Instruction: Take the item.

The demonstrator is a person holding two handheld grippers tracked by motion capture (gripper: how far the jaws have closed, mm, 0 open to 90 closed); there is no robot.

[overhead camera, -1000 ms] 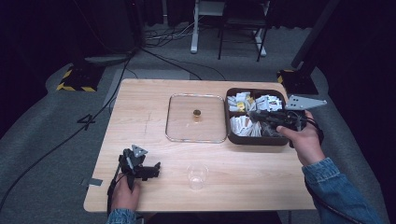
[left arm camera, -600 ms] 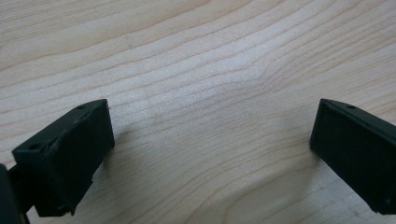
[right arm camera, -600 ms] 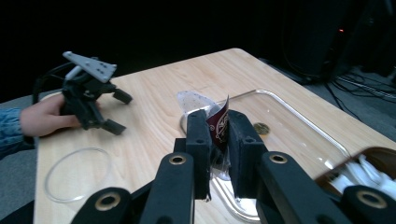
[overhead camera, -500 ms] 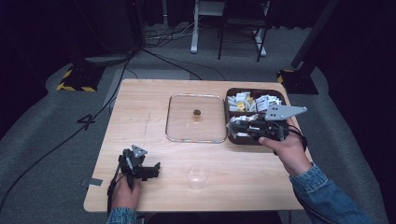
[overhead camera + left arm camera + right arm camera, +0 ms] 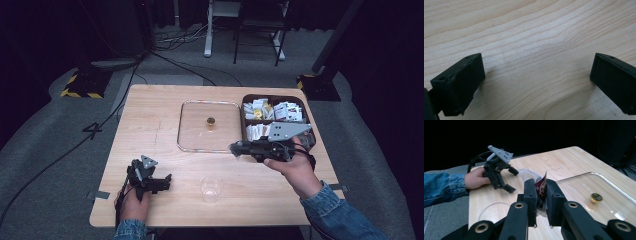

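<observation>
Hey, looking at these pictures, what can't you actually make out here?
- Packet: right gripper view, jaws cover most of it; print unreadable.
- Box contents: high view, too small, partly behind the gripper.
- Cup: high view, contents unclear.
- Left gripper view: just tabletop grain.

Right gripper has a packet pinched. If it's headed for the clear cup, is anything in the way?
Nothing visible. The right gripper holds the dark red packet above bare table, just in front of the glass lid. The clear cup stands apart, open wood between.
</observation>
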